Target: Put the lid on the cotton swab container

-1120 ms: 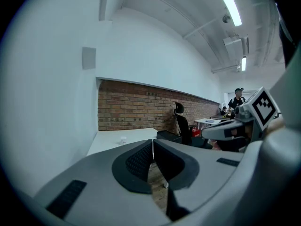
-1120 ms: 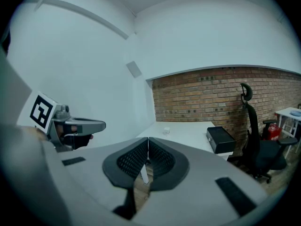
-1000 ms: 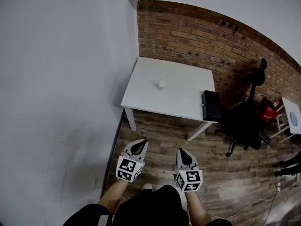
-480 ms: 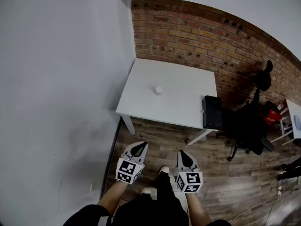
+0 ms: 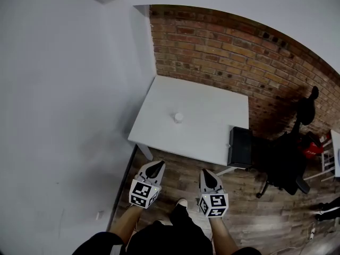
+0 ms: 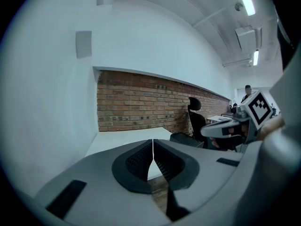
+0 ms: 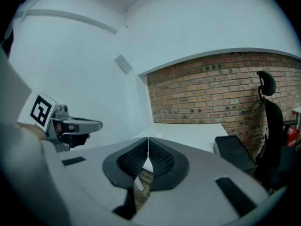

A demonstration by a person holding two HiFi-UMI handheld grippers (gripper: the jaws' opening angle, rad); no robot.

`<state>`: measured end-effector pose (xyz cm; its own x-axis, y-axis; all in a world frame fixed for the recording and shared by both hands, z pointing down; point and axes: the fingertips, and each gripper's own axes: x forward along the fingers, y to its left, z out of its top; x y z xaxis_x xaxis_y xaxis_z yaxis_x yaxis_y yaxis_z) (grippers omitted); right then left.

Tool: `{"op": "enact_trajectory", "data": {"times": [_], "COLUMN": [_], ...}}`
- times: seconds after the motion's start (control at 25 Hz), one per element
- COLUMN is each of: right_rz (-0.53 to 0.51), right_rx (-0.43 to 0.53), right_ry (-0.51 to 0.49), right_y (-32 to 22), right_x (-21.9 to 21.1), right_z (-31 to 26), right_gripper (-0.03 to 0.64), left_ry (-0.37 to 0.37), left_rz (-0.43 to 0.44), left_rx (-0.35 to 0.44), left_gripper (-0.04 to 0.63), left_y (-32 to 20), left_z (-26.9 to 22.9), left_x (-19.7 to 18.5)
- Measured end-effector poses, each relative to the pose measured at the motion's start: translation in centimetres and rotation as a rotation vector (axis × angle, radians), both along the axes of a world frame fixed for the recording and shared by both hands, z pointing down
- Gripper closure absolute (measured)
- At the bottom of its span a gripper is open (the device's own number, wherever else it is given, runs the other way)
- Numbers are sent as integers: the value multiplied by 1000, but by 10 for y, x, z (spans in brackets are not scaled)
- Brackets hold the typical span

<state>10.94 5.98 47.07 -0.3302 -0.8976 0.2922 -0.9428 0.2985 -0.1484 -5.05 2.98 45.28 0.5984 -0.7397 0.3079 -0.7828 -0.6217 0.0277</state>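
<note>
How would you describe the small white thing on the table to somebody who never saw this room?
Find the white table in the corner by the brick wall. Near the middle of its top stands a small round white container. It stands alone there, far smaller than the black box at the table's right edge.

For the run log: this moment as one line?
left gripper: shut, empty | right gripper: shut, empty | small white round container: on white table
</note>
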Motion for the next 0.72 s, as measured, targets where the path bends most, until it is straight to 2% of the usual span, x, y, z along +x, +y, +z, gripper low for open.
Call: {"op": "enact_trajectory", "data": {"times": [0.48, 0.72], "right_rz": [-78, -96], "right_rx": [-12, -21], "right_ry": [-26, -29], "right_y": [-65, -85], "right_x": [33, 29], "right_z": [6, 11], "right_gripper": [595, 595], "left_ry": [-25, -32], "left_rz": [-78, -89], "left_rx": [-35, -35], "left_gripper": [580, 580], "left_y": [-43, -66], "left_z": [11, 15], "left_x": [25, 25]}}
